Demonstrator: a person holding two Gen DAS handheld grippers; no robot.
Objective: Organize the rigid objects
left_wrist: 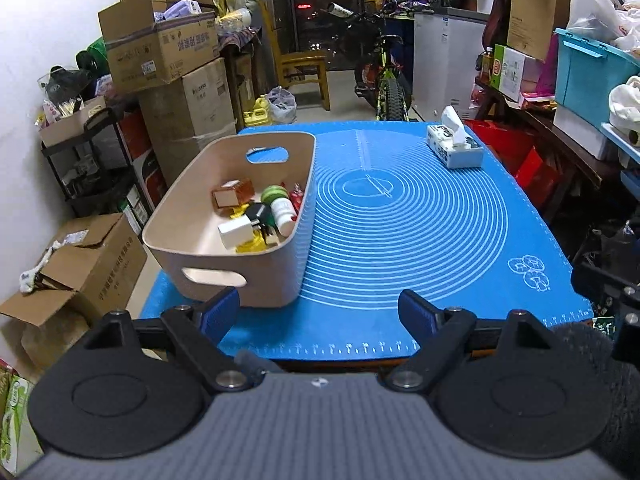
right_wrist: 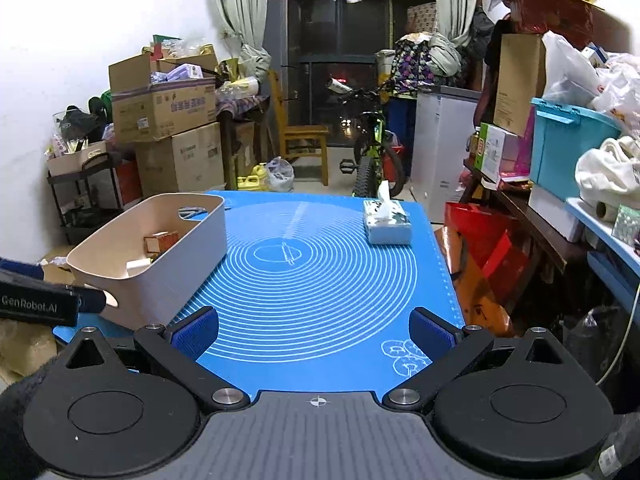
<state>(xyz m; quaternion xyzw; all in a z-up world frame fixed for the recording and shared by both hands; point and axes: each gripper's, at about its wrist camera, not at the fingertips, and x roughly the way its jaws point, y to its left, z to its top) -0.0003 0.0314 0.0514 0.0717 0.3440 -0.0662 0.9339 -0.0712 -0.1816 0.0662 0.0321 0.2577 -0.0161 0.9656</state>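
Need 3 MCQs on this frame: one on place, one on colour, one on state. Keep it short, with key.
1. Where on the blue mat does the beige bin stand?
A. along its left edge
B. at its centre
C. at its far right corner

2. What colour is the cap of the white bottle in the bin?
A. red
B. green
C. black

3. How do the left tongs and the right tongs stand?
A. both shut on items
B. left shut, right open
C. both open and empty

Key:
1 A: in both views the bin sits on the mat's left side, while the tissue box is at the far right.
2 B: the left wrist view shows a green cap on the bottle.
3 C: each view shows blue pads spread wide with only mat between them.
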